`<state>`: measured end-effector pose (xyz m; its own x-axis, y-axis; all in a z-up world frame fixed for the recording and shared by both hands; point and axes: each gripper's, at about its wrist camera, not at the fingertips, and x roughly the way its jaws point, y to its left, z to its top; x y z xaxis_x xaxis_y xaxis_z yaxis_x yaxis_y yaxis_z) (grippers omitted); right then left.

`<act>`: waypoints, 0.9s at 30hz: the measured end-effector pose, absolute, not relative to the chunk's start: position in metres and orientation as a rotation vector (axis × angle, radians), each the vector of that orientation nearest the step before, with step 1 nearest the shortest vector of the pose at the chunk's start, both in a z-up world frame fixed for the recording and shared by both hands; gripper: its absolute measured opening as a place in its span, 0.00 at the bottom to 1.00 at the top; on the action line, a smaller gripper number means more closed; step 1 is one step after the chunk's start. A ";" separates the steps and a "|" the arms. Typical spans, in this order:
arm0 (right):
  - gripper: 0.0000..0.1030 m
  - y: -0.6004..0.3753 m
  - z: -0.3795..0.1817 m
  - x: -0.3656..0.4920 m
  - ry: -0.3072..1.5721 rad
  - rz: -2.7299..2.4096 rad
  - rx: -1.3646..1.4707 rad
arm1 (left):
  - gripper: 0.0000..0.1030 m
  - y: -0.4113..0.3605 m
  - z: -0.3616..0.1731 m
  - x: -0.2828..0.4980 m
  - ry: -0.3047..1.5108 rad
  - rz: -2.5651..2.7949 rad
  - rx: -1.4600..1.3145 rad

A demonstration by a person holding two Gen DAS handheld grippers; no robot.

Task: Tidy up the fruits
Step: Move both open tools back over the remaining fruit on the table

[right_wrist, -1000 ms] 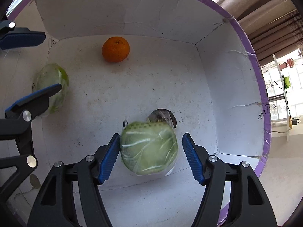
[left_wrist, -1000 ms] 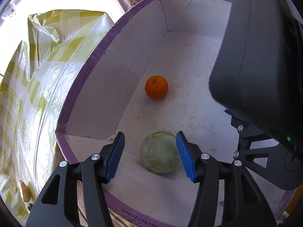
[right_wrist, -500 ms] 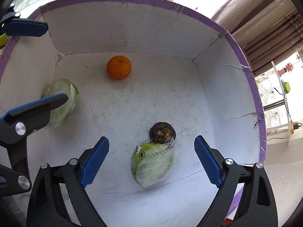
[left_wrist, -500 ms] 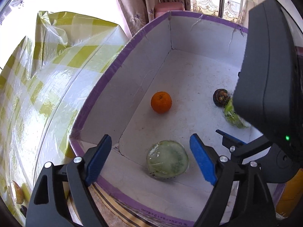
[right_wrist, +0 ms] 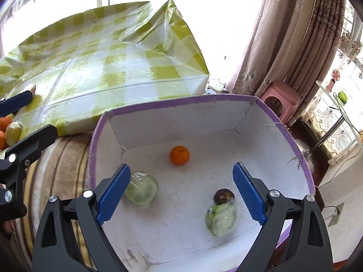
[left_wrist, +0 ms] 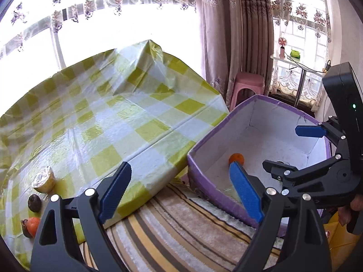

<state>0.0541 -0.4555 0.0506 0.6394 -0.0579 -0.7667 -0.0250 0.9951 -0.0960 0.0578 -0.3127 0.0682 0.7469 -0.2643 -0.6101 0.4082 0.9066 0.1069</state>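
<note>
The left gripper [left_wrist: 180, 192] hung spread and empty over the striped rug [left_wrist: 172, 233], angled toward the checked table [left_wrist: 118, 117], where a wrapped fruit [left_wrist: 44, 182], a dark fruit [left_wrist: 34, 202] and a persimmon [left_wrist: 33, 226] lay to its lower left, nearer it than the right gripper [right_wrist: 181, 195]. That one hovered wide and empty above the purple-rimmed box [right_wrist: 308, 176] holding an orange [right_wrist: 179, 155] and two wrapped green fruits [right_wrist: 141, 191].

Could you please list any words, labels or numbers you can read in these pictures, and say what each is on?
No text is legible.
Printed mark on the purple-rimmed box: too small to read.
Label on the wrapped green fruit: too blurred to read.
</note>
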 end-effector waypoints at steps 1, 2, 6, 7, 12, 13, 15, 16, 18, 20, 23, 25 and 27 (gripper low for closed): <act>0.86 -0.442 0.054 0.049 0.859 -0.003 -0.088 | 0.86 -0.302 0.072 0.054 0.620 -0.346 0.224; 0.86 -0.439 0.057 0.048 0.845 0.019 -0.079 | 0.86 -0.290 0.076 0.051 0.617 -0.326 0.204; 0.86 -0.399 0.063 0.045 0.820 0.074 -0.098 | 0.86 -0.249 0.084 0.031 0.613 -0.253 0.148; 0.86 -0.392 0.062 0.045 0.819 0.086 -0.103 | 0.86 -0.240 0.085 0.027 0.610 -0.234 0.141; 0.86 -0.361 0.062 0.042 0.806 0.134 -0.110 | 0.86 -0.194 0.086 0.005 0.600 -0.151 0.091; 0.86 -0.355 0.062 0.042 0.804 0.145 -0.116 | 0.86 -0.186 0.087 0.001 0.597 -0.134 0.081; 0.86 -0.341 0.060 0.042 0.799 0.165 -0.130 | 0.86 -0.170 0.088 -0.006 0.591 -0.101 0.063; 0.86 -0.335 0.060 0.041 0.797 0.175 -0.135 | 0.86 -0.163 0.089 -0.009 0.590 -0.090 0.055; 0.86 -0.323 0.057 0.041 0.798 0.196 -0.139 | 0.86 -0.149 0.088 -0.015 0.583 -0.058 0.042; 0.86 -0.310 0.054 0.041 0.805 0.223 -0.143 | 0.86 -0.136 0.087 -0.017 0.585 -0.030 0.036; 0.85 -0.290 0.048 0.042 0.821 0.270 -0.158 | 0.86 -0.118 0.085 -0.021 0.589 0.014 0.022; 0.86 -0.277 0.046 0.042 0.824 0.294 -0.174 | 0.86 -0.107 0.083 -0.023 0.595 0.036 0.008; 0.86 -0.266 0.044 0.043 0.828 0.314 -0.183 | 0.86 -0.097 0.081 -0.025 0.599 0.055 -0.005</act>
<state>0.0431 -0.2663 0.0444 0.6341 0.2026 -0.7463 -0.3440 0.9382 -0.0376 -0.0254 -0.0965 0.0805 0.8246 0.0508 -0.5634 -0.0535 0.9985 0.0116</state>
